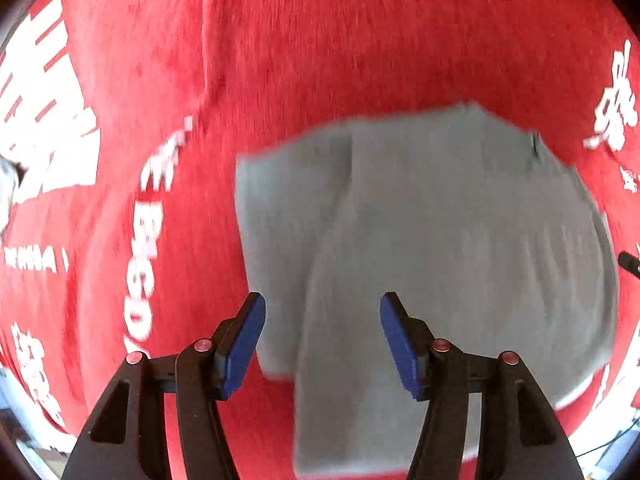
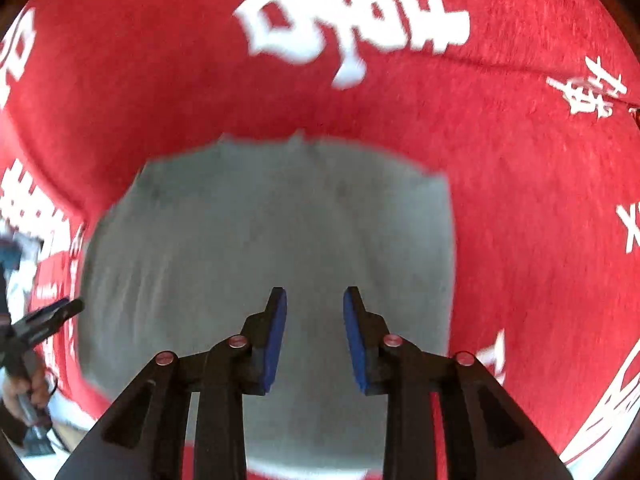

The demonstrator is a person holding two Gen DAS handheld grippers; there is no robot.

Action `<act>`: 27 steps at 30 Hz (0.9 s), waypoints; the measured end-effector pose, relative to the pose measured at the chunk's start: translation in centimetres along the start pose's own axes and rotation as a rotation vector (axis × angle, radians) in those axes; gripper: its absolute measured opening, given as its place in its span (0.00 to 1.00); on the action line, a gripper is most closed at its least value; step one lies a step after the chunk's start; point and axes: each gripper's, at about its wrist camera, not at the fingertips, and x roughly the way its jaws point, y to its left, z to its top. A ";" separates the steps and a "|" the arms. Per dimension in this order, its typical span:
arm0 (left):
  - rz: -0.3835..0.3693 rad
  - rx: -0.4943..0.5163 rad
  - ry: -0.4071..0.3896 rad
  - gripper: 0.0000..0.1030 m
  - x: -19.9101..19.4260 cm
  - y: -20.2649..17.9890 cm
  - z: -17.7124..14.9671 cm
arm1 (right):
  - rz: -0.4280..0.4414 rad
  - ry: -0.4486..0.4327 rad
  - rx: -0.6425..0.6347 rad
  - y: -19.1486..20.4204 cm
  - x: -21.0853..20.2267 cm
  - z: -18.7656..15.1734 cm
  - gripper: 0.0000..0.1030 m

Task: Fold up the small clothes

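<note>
I see the grey garment (image 1: pixel 420 240) lying folded on the red cloth (image 1: pixel 280 60) | my left gripper (image 1: pixel 322 344) hangs over its left edge, jaws apart, gripping nothing | my right gripper (image 2: pixel 315 336) sits above the garment (image 2: pixel 260 240), jaws parted, empty | both views blurred

Grey garment (image 1: pixel 440 220), small, plain knit, folded into a rough rectangle with one flap overlapping on the left. Lies flat on the red, white-lettered tabletop cloth (image 1: pixel 280 60).
</note>
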 end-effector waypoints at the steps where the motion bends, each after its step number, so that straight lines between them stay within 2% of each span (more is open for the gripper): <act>1: -0.002 -0.012 0.018 0.59 0.5 0.2 -0.9 | -0.008 0.018 -0.004 -0.2 0.5 -1.1 0.31; 4: 0.016 -0.050 0.057 0.60 1.7 0.8 -3.4 | -0.070 0.078 0.015 -1.2 1.3 -3.7 0.31; 5: 0.014 -0.060 0.060 0.60 1.9 1.2 -4.0 | -0.074 0.086 0.043 -2.1 1.3 -4.5 0.30; 6: 0.005 -0.077 0.063 0.64 2.0 1.7 -4.6 | -0.052 0.076 0.085 -2.9 0.8 -5.2 0.29; 7: 0.003 -0.096 0.066 0.68 1.9 2.3 -4.9 | -0.034 0.059 0.120 -3.7 0.1 -5.7 0.31; 8: 0.003 -0.106 0.068 0.68 1.8 2.7 -5.2 | -0.032 0.037 0.151 -4.3 -0.7 -6.2 0.40; 10: -0.033 -0.123 0.074 0.68 1.4 3.5 -5.7 | -0.031 0.006 0.206 -5.8 -1.7 -6.7 0.51; 13: -0.148 -0.163 0.108 0.68 1.7 4.8 -6.6 | 0.062 0.044 0.289 -7.5 -1.0 -6.1 0.50; 15: -0.161 -0.173 0.115 0.67 2.1 5.1 -7.0 | 0.104 0.102 0.302 -7.7 0.7 -5.8 0.31; 16: -0.156 -0.169 0.110 0.58 2.2 5.2 -7.1 | 0.091 0.127 0.293 -7.1 1.0 -5.4 0.06; 17: -0.152 -0.165 0.107 0.48 2.1 5.1 -7.2 | 0.081 0.130 0.287 -6.8 1.0 -5.2 0.06; 18: -0.169 -0.162 0.114 0.31 2.2 5.1 -7.1 | 0.080 0.118 0.274 -6.4 0.6 -5.2 0.06; 19: -0.178 -0.158 0.109 0.27 1.5 4.2 -7.3 | 0.062 0.109 0.253 -5.8 0.5 -4.8 0.06; 21: -0.143 -0.112 0.082 0.27 1.0 3.4 -7.4 | 0.007 0.100 0.224 -5.8 0.0 -5.5 0.05; 23: -0.119 -0.073 0.079 0.27 1.2 3.1 -7.7 | -0.009 0.135 0.247 -6.9 0.5 -6.5 0.06; 27: -0.142 -0.107 0.077 0.27 1.4 3.1 -8.4 | -0.031 0.141 0.210 -6.9 1.0 -6.9 0.06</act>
